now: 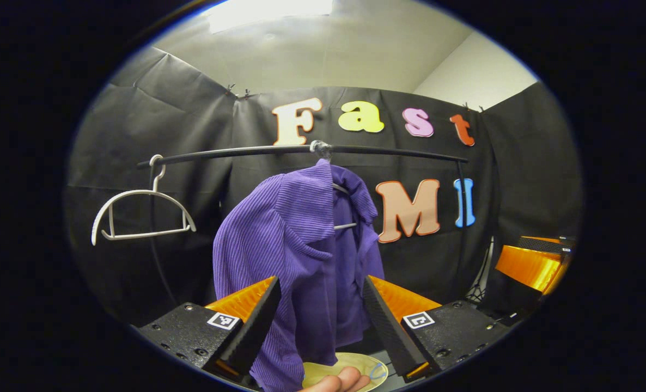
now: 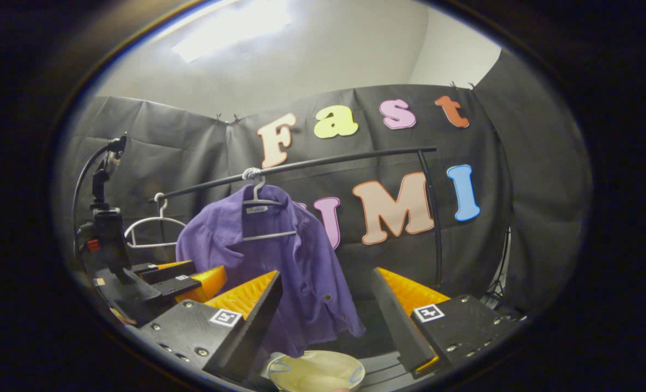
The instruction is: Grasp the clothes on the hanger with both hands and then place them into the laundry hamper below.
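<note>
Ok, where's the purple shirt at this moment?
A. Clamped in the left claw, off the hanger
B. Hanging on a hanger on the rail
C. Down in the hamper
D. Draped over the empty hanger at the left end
B: the purple shirt hangs from a hanger hooked on the rail, while both claws, left claw and right claw, are open and short of it.

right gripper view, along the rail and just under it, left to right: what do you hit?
Other gripper at the far left → empty white plastic hanger → purple ribbed shirt on its own white hanger → black upright post of the clothes rail.
</note>
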`<action>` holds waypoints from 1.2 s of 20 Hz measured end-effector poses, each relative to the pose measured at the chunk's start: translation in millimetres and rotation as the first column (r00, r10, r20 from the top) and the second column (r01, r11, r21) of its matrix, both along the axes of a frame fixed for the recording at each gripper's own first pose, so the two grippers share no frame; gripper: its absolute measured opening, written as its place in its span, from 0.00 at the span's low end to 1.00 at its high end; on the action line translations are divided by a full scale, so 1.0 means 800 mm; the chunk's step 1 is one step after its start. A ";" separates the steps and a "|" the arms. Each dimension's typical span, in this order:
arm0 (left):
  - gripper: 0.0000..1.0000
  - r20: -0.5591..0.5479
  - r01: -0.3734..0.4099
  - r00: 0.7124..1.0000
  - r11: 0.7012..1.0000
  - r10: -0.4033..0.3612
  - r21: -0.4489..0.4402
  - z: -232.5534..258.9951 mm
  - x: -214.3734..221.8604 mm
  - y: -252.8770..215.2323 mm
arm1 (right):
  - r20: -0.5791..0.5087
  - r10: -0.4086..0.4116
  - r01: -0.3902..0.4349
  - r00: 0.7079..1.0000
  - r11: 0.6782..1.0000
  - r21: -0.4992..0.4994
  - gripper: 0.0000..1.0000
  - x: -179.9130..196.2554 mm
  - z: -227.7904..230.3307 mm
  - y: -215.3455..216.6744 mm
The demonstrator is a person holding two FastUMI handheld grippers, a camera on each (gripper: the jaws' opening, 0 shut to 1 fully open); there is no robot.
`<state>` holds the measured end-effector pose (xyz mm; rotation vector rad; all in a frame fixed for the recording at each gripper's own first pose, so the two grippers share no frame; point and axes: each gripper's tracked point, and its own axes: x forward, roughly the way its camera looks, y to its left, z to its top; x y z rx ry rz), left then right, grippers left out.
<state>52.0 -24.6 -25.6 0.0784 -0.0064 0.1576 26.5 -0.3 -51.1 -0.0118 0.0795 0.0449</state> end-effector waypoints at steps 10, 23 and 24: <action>0.96 0.007 -0.244 0.970 0.969 0.244 0.046 -0.014 0.054 0.056 | -0.089 0.057 -0.060 0.994 0.998 -0.028 0.99 0.078 -0.076 -0.004; 0.00 -0.036 -0.113 0.993 0.993 0.115 0.042 -0.004 0.076 0.085 | -0.089 0.201 -0.202 0.976 0.979 -0.004 0.99 0.173 -0.105 0.066; 0.00 -0.034 -0.062 0.997 0.998 0.063 0.031 -0.003 0.069 0.076 | -0.081 0.207 -0.209 0.975 0.978 -0.021 0.99 0.180 -0.108 0.072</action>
